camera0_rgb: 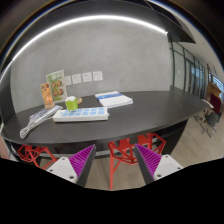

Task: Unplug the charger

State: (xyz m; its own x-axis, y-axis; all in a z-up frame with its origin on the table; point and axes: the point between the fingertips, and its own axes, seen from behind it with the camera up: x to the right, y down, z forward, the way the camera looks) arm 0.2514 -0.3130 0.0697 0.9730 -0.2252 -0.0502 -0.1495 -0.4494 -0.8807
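Observation:
My gripper is open and empty, its purple pads spread wide, well back from a dark oval table. A white bundle that looks like a cable or charger lies on the table's left end. A row of white wall sockets sits on the grey wall behind the table. I cannot tell whether anything is plugged into them. Nothing is between the fingers.
On the table are an upright card stand, a green cup, a flat blue-white box and a book. Red chairs stand under the near edge. Windows and more chairs are at the right.

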